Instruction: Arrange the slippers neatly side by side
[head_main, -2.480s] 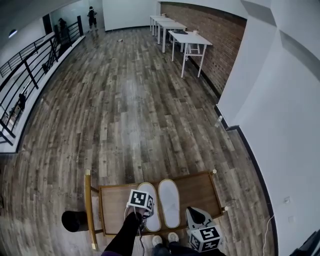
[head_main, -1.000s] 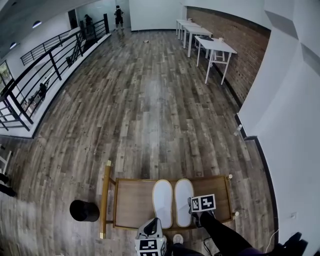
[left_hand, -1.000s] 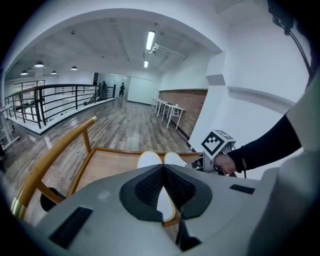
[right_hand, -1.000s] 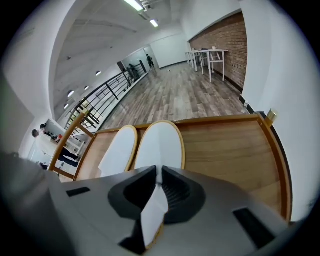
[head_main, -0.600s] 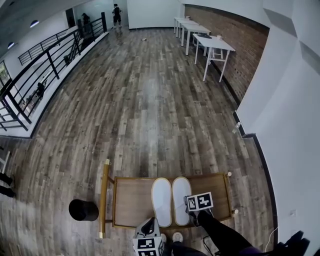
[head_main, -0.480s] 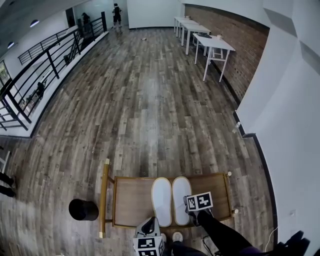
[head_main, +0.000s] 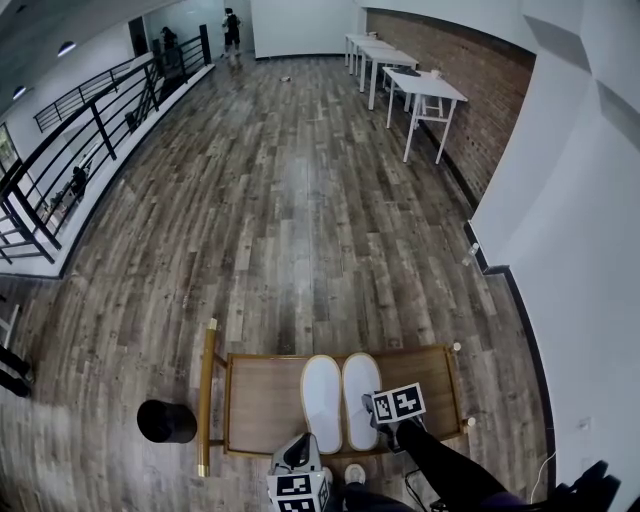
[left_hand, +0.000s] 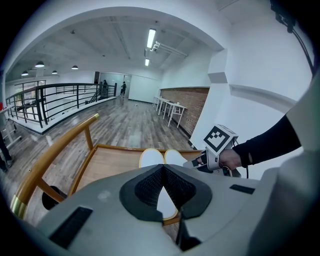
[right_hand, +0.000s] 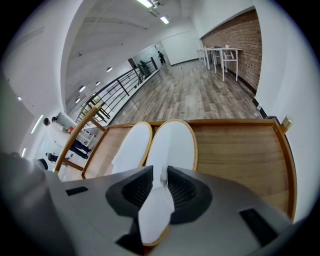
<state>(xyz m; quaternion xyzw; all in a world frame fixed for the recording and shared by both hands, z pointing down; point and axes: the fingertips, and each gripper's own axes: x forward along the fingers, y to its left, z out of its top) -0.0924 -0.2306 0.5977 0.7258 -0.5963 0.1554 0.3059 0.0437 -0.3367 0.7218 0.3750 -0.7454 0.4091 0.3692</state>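
**A:** What is the right gripper (right_hand: 161, 176) doing?

**B:** Its jaws are pinched on the heel rim of the right slipper (right_hand: 172, 142), at the near edge of the wooden top (head_main: 262, 400). The left gripper (left_hand: 162, 171) is closed on nothing and hangs just off that same edge.

**A:** How would you finish the step well?

**B:** I'd judge the pair nearly set. The left slipper (right_hand: 131, 145) lies close alongside, toes toward the far edge, about midway between the left and right edges. A thin, soft heel probably buckles if shoved, so nudge it gently, level the two heels, then release without dragging it.

**A:** And around them?

**B:** A gold rail (head_main: 207, 385) runs along the top's left edge. A black round object (head_main: 166, 421) sits beside it on the plank floor (head_main: 290, 220). Far off are white tables (head_main: 420, 88) by a brick wall (head_main: 445, 65), with a black railing (head_main: 90, 135) at left.
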